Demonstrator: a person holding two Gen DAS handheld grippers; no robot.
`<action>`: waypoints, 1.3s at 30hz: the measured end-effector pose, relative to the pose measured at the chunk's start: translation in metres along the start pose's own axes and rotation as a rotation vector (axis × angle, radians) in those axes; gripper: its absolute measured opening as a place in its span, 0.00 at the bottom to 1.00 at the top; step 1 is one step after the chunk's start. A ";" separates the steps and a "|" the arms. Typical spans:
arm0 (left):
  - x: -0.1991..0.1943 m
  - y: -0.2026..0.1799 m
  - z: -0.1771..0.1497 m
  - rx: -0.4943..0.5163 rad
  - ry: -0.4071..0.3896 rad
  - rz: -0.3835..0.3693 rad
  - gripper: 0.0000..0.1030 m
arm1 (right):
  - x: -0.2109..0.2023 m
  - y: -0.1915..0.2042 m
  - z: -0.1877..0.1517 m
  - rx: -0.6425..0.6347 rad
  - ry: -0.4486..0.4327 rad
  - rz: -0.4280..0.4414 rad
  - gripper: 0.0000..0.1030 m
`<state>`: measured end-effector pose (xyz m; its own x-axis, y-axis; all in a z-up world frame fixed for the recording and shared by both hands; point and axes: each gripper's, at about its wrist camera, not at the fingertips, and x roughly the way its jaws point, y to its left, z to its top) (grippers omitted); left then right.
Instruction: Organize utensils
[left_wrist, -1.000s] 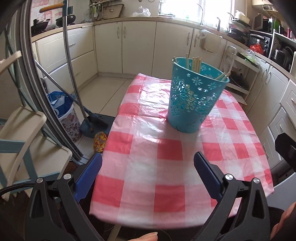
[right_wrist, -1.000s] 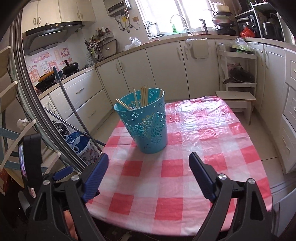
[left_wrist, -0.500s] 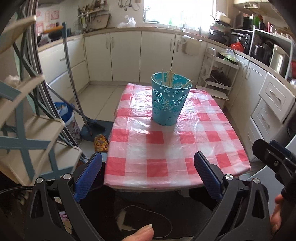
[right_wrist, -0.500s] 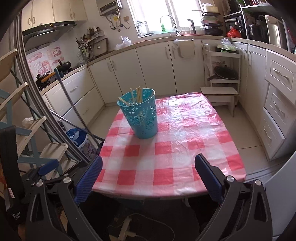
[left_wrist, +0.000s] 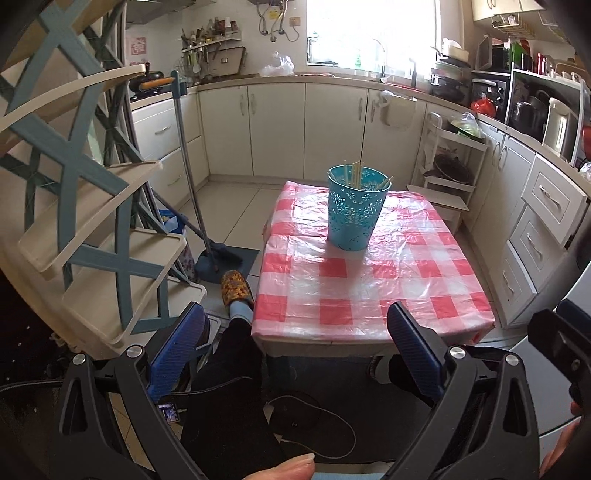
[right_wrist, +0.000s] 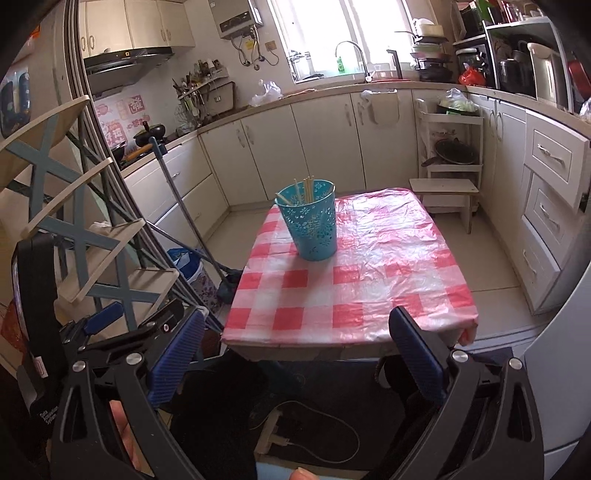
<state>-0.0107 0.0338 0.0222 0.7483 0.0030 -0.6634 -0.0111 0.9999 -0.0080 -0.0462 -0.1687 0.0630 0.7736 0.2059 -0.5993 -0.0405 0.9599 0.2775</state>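
A teal perforated bucket (left_wrist: 354, 210) stands on the far left part of a table with a red-and-white checked cloth (left_wrist: 369, 280). Several wooden chopsticks (left_wrist: 355, 173) stand upright inside it. It also shows in the right wrist view (right_wrist: 312, 225), with the chopsticks (right_wrist: 303, 191) sticking up. My left gripper (left_wrist: 293, 336) is open and empty, held well back from the table's near edge, above the person's legs. My right gripper (right_wrist: 295, 339) is open and empty, also back from the table (right_wrist: 354, 295).
A folding rack with cream shelves (left_wrist: 110, 236) stands at the left. A mop (left_wrist: 199, 206) leans beside the table. White cabinets line the back and right (left_wrist: 546, 221). A small stepped stool (right_wrist: 447, 199) stands behind the table. A cable lies on the floor (left_wrist: 314, 424).
Both grippers have pulled back and up from over the table to well behind its near edge. The bucket now looks small and far. Both stay open.
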 end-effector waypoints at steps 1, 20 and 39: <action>-0.003 0.002 -0.001 -0.004 0.003 -0.004 0.93 | -0.004 0.001 -0.002 0.004 -0.001 0.003 0.93; -0.088 0.003 -0.032 0.004 -0.050 -0.015 0.93 | -0.094 0.028 -0.047 -0.001 -0.151 0.055 0.93; -0.118 -0.002 -0.042 0.006 -0.094 0.006 0.92 | -0.112 0.031 -0.053 -0.019 -0.166 0.041 0.93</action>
<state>-0.1266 0.0306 0.0690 0.8074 0.0098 -0.5899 -0.0118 0.9999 0.0005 -0.1675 -0.1514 0.0987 0.8650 0.2118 -0.4549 -0.0845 0.9551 0.2840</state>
